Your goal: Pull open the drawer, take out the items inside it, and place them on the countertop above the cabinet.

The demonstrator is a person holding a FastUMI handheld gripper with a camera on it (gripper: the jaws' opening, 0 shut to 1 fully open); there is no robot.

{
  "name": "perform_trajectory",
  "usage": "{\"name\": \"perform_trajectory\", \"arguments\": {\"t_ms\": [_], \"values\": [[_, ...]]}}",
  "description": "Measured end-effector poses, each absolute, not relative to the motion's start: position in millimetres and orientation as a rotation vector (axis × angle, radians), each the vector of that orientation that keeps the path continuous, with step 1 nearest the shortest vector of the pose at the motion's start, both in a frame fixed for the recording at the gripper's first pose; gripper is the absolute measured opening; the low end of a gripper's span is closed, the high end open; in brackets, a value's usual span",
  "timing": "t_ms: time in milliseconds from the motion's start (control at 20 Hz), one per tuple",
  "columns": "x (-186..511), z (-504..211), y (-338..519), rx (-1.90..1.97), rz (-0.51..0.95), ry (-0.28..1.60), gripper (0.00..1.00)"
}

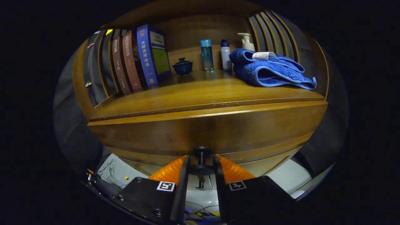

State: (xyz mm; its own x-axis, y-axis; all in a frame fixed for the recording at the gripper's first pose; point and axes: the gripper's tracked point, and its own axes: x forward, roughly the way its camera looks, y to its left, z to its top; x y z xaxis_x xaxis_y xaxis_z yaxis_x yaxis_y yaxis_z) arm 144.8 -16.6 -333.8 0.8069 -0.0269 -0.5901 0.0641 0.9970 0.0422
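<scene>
Your tool [201,164] at the drawer [206,131] knob [202,154].
Its fingers grasp the knob from both sides; the drawer front rises at 12 o'clock, the bench [200,93] beyond.

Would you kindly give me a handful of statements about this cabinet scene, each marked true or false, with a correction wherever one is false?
1. The drawer knob sits between the two fingers of the gripper. True.
2. The folded towel on the countertop is red. False: it is blue.
3. A small dark lidded cup stands between the books and the bottles. True.
4. The books lie flat in a stack. False: they stand on end, leaning a little.
5. The drawer front is pulled far enough out to show its contents. False: nothing inside it can be seen.
</scene>
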Motion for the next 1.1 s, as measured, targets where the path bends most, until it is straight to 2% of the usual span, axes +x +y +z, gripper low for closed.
{"name": "perform_trajectory", "arguments": {"t_ms": [100, 150, 450, 1100], "values": [[146, -339, -19, 0.053, -0.048, 0.64, 0.39], [144, -337, -20, 0.052, -0.048, 0.636, 0.28], [135, -336, -18, 0.032, -0.049, 0.674, 0.28], [11, -324, -15, 0.038, -0.034, 0.769, 0.27]]}}
